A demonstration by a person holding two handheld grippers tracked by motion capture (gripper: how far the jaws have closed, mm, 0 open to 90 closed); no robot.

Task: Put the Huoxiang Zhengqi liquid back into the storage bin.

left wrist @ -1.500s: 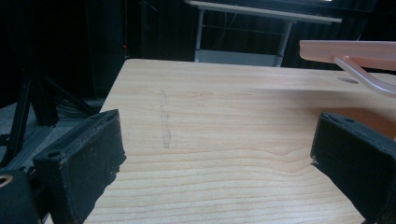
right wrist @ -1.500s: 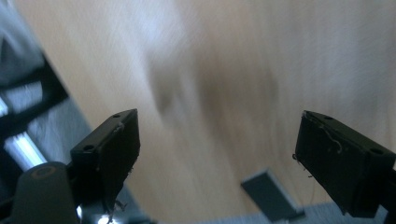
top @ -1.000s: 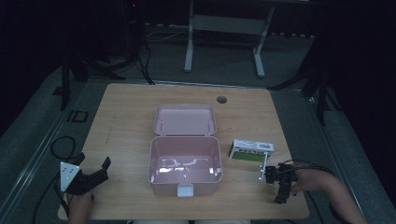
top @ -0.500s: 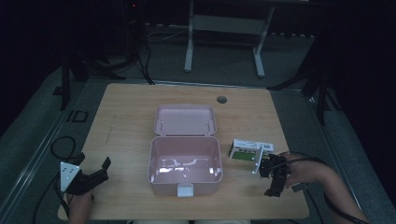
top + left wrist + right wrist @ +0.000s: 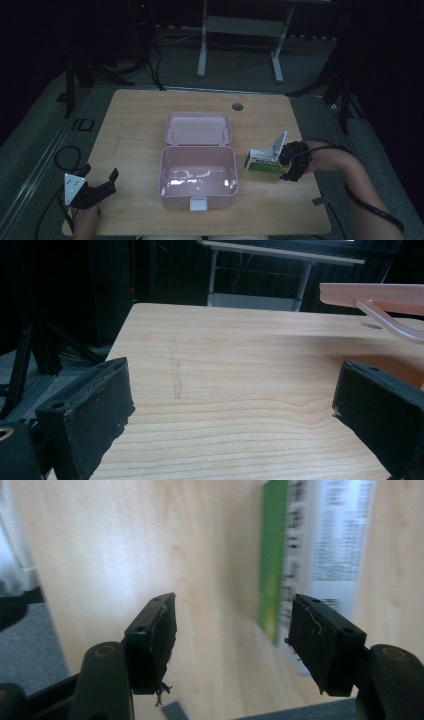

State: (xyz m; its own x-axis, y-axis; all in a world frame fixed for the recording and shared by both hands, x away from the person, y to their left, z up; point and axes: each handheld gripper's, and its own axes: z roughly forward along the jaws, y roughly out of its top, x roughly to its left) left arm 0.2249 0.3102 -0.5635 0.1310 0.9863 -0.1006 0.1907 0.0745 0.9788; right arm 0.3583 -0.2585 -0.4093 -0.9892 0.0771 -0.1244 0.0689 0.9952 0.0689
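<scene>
Right gripper (image 5: 289,161) at the green-and-white box (image 5: 264,163), jaws just closing, not gripping; high view shows pink case (image 5: 198,176); print unreadable.

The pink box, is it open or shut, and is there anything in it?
Open and empty. The pink box has its lid folded back flat on the table, and the high view shows a bare inside.

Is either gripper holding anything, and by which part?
Nothing seems gripped. The left hand-held gripper is open. The right hand-held gripper has jaws that have just been closing with nothing between them; the box lies beside one.
</scene>
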